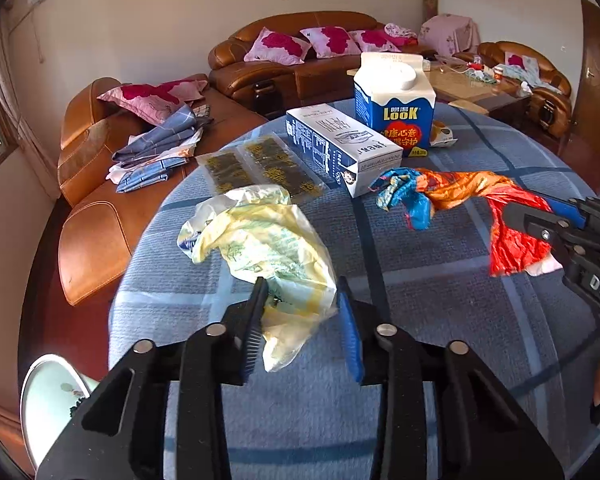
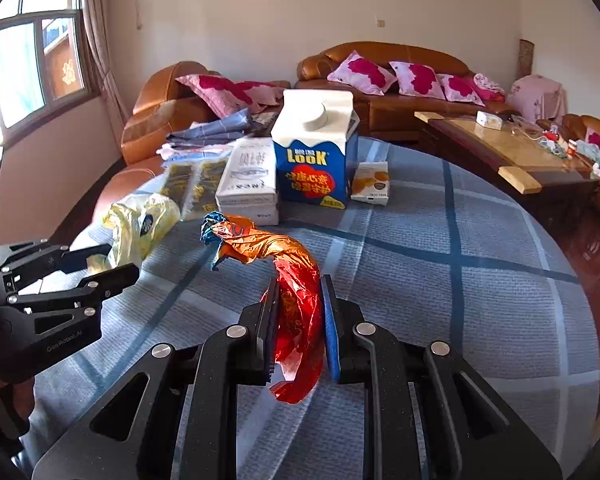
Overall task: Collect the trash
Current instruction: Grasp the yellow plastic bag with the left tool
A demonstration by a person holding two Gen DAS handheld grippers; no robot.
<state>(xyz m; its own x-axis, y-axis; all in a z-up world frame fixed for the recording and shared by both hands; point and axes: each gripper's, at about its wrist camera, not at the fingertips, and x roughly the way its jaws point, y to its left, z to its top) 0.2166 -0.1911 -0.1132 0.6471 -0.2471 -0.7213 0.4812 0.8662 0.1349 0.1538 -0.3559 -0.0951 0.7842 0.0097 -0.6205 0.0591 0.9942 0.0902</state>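
We clamp the left gripper (image 1: 302, 292) on the yellow bag (image 1: 268, 240) and the right gripper (image 2: 300, 284) on the red wrapper (image 2: 300, 304); cartons (image 1: 392, 108) stand ahead.

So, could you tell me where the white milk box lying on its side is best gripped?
Probably across the long narrow body of the white milk box, from above near its middle. It lies flat, its side faces are parallel, and the Look carton crowds one side.
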